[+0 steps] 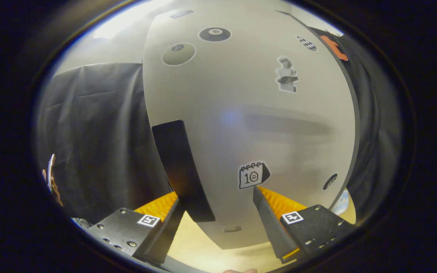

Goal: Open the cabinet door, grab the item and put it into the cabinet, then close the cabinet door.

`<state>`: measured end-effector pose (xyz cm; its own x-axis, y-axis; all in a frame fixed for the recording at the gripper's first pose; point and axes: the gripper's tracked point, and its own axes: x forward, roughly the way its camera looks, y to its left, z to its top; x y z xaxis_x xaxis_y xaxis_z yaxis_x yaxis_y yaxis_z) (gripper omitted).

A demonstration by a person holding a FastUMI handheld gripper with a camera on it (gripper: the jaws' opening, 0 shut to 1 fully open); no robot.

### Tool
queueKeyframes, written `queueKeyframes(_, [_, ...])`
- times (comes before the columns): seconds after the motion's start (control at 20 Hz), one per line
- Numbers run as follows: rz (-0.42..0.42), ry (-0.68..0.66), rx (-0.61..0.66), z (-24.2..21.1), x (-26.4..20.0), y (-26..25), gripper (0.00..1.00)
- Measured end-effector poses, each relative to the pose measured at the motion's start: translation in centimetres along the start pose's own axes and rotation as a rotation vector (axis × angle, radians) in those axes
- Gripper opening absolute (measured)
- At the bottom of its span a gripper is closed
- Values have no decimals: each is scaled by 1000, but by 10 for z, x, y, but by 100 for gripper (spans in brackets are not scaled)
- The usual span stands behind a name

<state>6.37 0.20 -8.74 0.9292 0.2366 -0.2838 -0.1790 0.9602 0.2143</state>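
My gripper point(216, 204) stands wide open, holding nothing. The cabinet door point(249, 121), pale and sticker-covered, is close ahead of my fingers. Its dark handle point(182, 170) runs down the door's left edge, just inside my left finger point(157, 206); my right finger point(275, 204) lies below the door's calendar sticker point(252, 175).

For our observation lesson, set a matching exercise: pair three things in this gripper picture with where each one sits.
Things:
1 black handle
2 calendar sticker
3 eight-ball sticker

Places:
A high on the cabinet door
B between the gripper fingers, nearer the left one
C just above the right finger's tip

Pairs: 1-B, 2-C, 3-A. The fingers stand apart.
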Motion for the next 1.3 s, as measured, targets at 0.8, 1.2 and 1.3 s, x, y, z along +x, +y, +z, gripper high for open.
queueKeyframes(0.8, [-105, -40, -48, 2, 2, 4, 100])
queueKeyframes(1.2, [-122, -65, -54, 1, 1, 6, 100])
queueKeyframes(1.3, [-130, -73, -58, 2, 0, 6, 100])
